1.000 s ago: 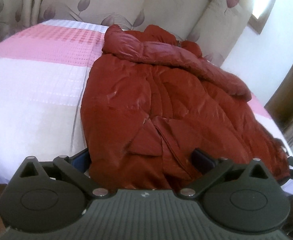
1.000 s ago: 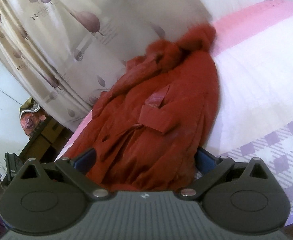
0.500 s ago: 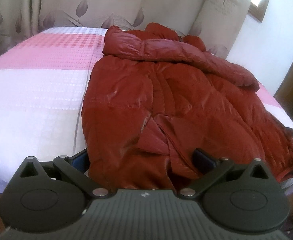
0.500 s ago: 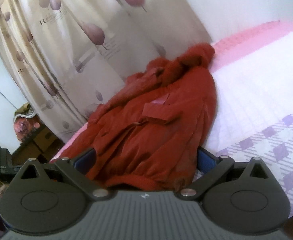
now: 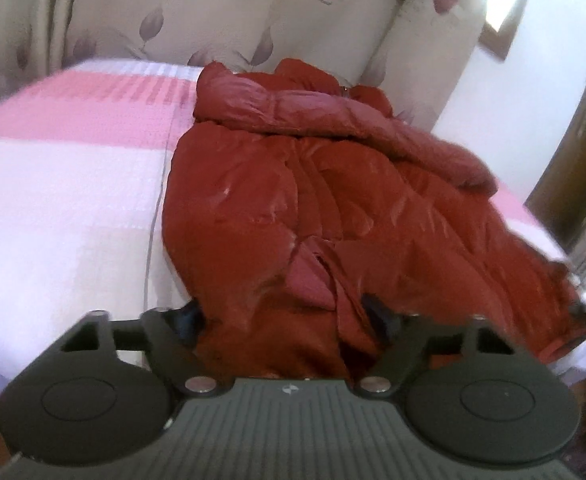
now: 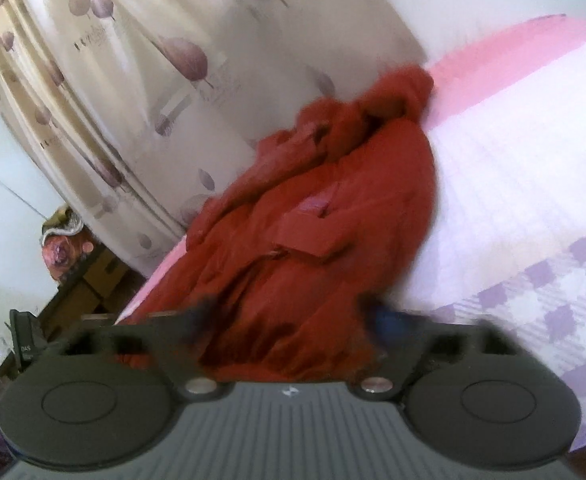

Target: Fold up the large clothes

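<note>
A red puffer jacket (image 5: pixel 313 208) lies lengthwise on the bed (image 5: pixel 73 208), hood at the far end, one sleeve folded across its chest. My left gripper (image 5: pixel 285 316) stands at the jacket's near hem with its jaws around a bunch of the hem, narrower than before. The jacket also shows in the right wrist view (image 6: pixel 325 240), blurred. My right gripper (image 6: pixel 289 320) is at the hem's other corner, with red fabric filling the gap between its blue pads.
The bed has a pink and white cover, with purple checks (image 6: pixel 553 300) at its near edge. Leaf-print curtains (image 5: pixel 173 12) hang behind the bed. A wooden cabinet (image 6: pixel 81 280) with a bundle on top stands past the bed's far side.
Both grippers' jaws have closed in on the jacket's hem. Both views have shifted a little and are blurred by motion.
</note>
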Action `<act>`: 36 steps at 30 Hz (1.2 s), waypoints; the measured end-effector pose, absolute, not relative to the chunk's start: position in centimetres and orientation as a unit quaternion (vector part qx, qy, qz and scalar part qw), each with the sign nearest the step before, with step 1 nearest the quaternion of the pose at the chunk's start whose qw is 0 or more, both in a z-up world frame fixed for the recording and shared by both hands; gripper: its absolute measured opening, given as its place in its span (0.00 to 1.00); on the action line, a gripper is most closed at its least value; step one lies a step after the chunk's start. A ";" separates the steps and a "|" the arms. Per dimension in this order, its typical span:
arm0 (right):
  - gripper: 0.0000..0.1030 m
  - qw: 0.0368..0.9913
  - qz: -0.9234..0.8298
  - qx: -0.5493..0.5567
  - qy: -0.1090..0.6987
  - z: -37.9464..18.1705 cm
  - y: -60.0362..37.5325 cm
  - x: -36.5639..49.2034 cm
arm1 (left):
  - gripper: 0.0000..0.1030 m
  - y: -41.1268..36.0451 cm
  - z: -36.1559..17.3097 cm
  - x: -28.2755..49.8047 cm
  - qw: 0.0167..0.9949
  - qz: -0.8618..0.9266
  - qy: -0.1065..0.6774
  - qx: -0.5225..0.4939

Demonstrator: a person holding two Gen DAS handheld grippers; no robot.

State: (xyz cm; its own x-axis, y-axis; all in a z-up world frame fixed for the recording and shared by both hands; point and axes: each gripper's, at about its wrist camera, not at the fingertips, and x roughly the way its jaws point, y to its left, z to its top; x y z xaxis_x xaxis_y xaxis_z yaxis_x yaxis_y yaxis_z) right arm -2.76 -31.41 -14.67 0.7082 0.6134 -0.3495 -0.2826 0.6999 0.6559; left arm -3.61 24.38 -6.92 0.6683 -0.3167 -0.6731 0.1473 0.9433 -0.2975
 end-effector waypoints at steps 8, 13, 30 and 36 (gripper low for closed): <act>0.53 0.856 0.267 0.324 0.301 -15.4 -32.8 -2.7 | 0.76 28.2 -7.1 -3.7 0.878 -0.178 0.398 -0.195; 0.77 0.846 0.294 0.330 0.299 -15.0 -32.4 -2.8 | 0.92 27.6 -7.2 -3.4 0.870 -0.214 0.394 -0.205; 0.31 0.839 0.286 0.358 0.294 -14.5 -32.6 -4.3 | 0.19 27.6 -5.5 -6.4 0.893 -0.172 0.346 -0.230; 0.30 0.817 0.291 0.395 0.303 -14.7 -33.2 -6.1 | 0.19 28.6 -5.1 -8.6 0.886 -0.178 0.352 -0.243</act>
State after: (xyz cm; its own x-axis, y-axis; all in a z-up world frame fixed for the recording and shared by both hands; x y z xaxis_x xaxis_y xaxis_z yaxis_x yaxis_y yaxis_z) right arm -6.07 -33.17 -14.73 0.6468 0.7153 -0.2647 -0.2370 0.5183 0.8217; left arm -8.59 28.57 -5.06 0.6892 -0.4865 -0.5369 0.1449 0.8186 -0.5558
